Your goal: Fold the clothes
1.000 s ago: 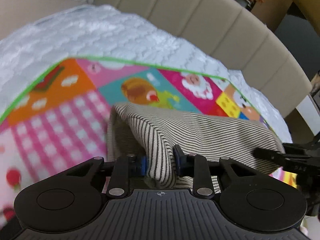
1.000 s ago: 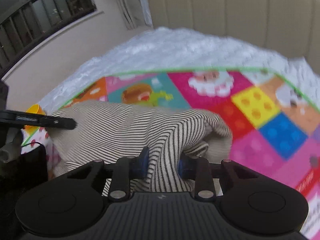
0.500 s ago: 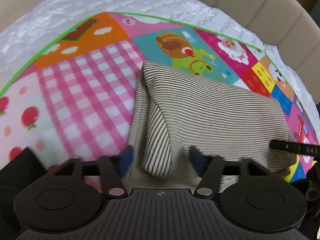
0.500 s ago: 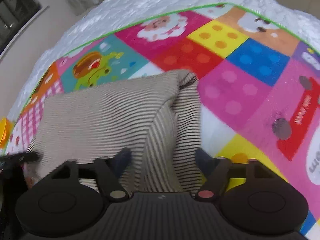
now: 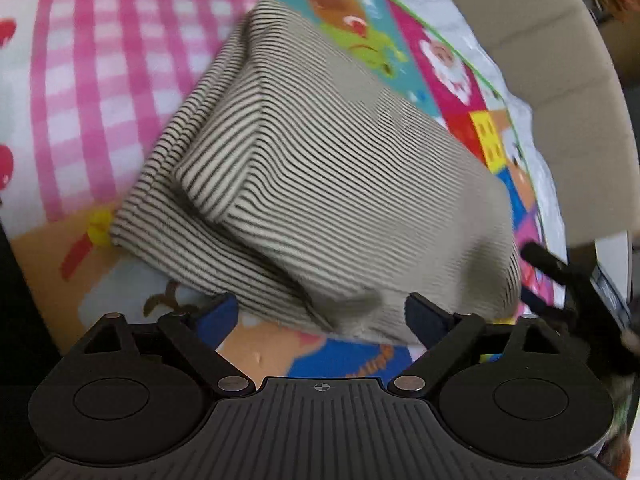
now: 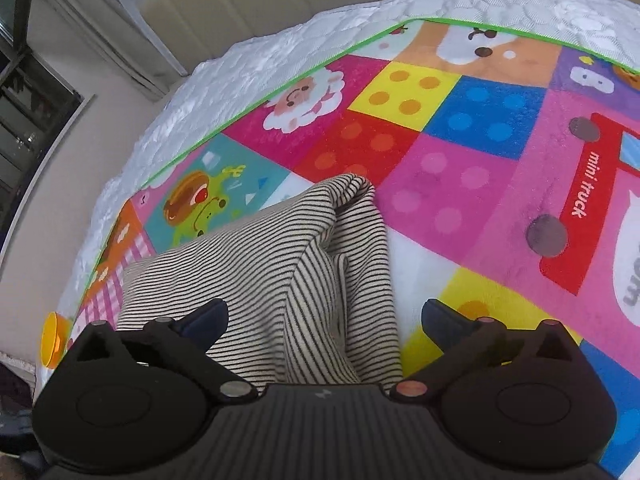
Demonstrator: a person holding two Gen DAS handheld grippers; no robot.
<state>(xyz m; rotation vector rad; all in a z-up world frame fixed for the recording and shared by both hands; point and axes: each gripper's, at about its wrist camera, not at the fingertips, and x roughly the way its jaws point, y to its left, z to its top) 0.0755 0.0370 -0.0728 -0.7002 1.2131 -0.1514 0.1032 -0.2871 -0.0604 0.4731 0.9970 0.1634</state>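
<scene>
- The striped garment (image 5: 344,184) lies folded over on itself on the colourful play mat (image 6: 472,184), which covers a white quilted bed (image 6: 248,64); one layer rests on another, with a thick rolled edge at each end.
- The left gripper (image 5: 322,314) stands with its fingers spread wide, holding nothing, right at the near edge of the cloth.
- The right gripper (image 6: 324,314) is likewise spread and empty, its fingers on either side of the bunched end of the garment.
- Risk: the top layer looks loosely laid, so a fingertip catching it in passing could drag the fold askew.
- Risk: the bunched corner by the right gripper may spring open, since the cloth there is puffed rather than flat.
- Risk: the mat itself could get pinched with the fabric.
</scene>
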